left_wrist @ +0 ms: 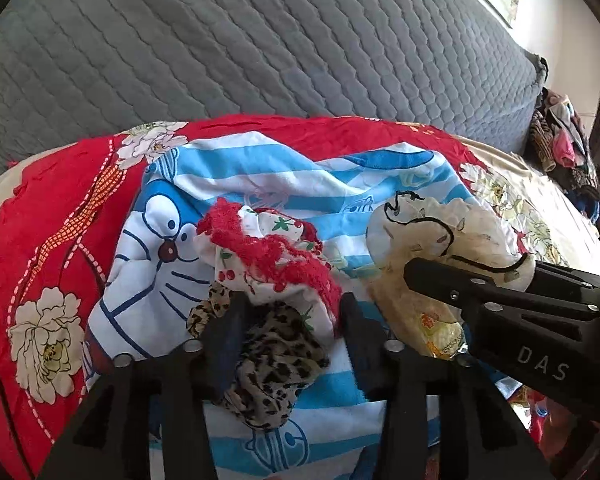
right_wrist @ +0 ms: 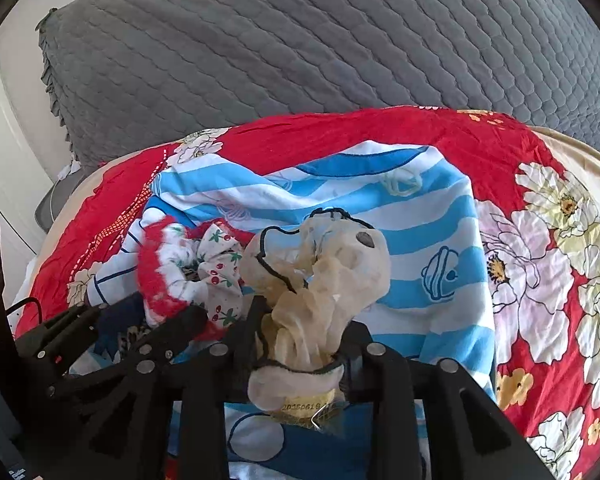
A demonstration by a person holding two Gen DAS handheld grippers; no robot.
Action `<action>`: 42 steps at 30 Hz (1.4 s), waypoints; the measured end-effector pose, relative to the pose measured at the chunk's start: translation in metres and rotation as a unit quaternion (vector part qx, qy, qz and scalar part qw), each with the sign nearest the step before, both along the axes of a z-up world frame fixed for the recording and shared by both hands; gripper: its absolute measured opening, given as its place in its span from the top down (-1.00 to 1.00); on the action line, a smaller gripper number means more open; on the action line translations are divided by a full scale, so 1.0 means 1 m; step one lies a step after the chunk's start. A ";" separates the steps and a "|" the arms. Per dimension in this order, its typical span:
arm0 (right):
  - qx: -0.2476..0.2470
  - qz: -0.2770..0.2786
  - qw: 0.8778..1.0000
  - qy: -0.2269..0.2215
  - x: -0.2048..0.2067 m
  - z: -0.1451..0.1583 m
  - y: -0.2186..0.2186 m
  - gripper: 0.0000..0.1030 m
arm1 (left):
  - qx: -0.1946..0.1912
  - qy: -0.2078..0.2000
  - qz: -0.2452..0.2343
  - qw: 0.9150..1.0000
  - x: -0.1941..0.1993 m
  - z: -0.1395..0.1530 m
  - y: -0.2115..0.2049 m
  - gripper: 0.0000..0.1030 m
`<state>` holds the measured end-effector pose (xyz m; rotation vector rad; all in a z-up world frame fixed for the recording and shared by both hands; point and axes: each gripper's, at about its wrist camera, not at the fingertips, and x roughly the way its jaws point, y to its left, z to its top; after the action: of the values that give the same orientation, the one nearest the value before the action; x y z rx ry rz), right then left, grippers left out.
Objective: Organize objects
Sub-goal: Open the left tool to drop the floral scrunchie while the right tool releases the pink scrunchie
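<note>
My left gripper (left_wrist: 290,312) is shut on a bundle of small garments: a leopard-print cloth (left_wrist: 274,364) and a white cherry-print piece with red fuzzy trim (left_wrist: 268,252). The bundle also shows in the right wrist view (right_wrist: 188,276). My right gripper (right_wrist: 300,328) is shut on a crumpled beige sheer garment with black edging (right_wrist: 320,272), also seen in the left wrist view (left_wrist: 440,236). Both are held just above a blue-and-white striped cartoon cloth (left_wrist: 260,168) lying on the bed.
A red floral sheet (right_wrist: 440,136) covers the bed. A grey quilted cushion (left_wrist: 260,40) stands behind. A pile of dark and pink clothes (left_wrist: 560,144) lies at the far right. A white wall or cabinet (right_wrist: 4,140) is at the left.
</note>
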<state>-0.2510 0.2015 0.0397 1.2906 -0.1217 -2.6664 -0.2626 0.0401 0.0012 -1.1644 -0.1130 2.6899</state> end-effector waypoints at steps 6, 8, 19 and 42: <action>0.005 -0.001 1.000 0.000 0.000 0.000 -0.001 0.18 | 0.002 -0.004 0.006 1.000 -0.001 -0.002 -0.004 -0.31; 0.007 0.000 1.000 0.002 0.001 0.001 -0.002 0.09 | 0.004 -0.004 0.007 1.000 -0.001 -0.001 -0.005 -0.34; 0.015 -0.004 1.000 0.010 0.008 0.008 0.001 -0.17 | 0.013 -0.001 0.014 1.000 0.007 0.002 -0.014 -0.51; 0.010 -0.012 0.999 0.029 0.033 0.024 0.006 -0.42 | 0.025 -0.001 0.013 1.000 0.028 0.010 -0.021 -0.55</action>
<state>-0.2184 0.2076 0.0639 1.2249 -0.1040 -2.7280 -0.2347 0.0187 0.0117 -1.1584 -0.1962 2.6929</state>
